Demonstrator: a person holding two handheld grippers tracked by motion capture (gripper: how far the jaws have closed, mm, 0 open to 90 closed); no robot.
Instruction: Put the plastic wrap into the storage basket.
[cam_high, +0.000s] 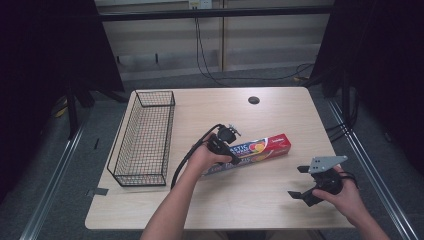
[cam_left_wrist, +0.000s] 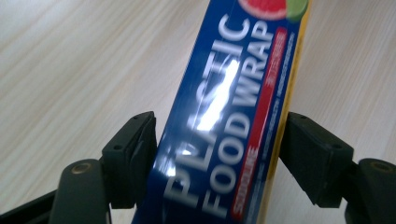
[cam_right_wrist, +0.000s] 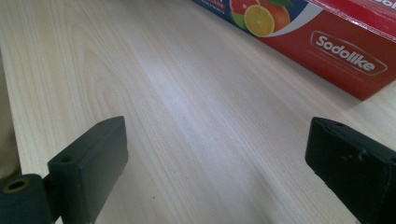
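A long plastic food wrap box (cam_high: 262, 146), blue and red with fruit pictures, lies flat across the middle of the table (cam_high: 240, 200). My left gripper (cam_high: 231, 151) comes down over its blue left end. In the left gripper view the box (cam_left_wrist: 224, 116) fills the gap between the jaws of this gripper (cam_left_wrist: 219, 149), and both black pads touch its long sides. My right gripper (cam_high: 298, 181) rests near the table's front right, held in a hand, jaws wide apart. In the right gripper view its jaws (cam_right_wrist: 215, 154) frame bare wood, with the box's red end (cam_right_wrist: 327, 51) farther off.
A black wire basket (cam_high: 121, 131) stands along the table's left side, with nothing in it. A dark round cable port (cam_high: 253, 100) sits near the far edge. Cables trail on the floor behind the table.
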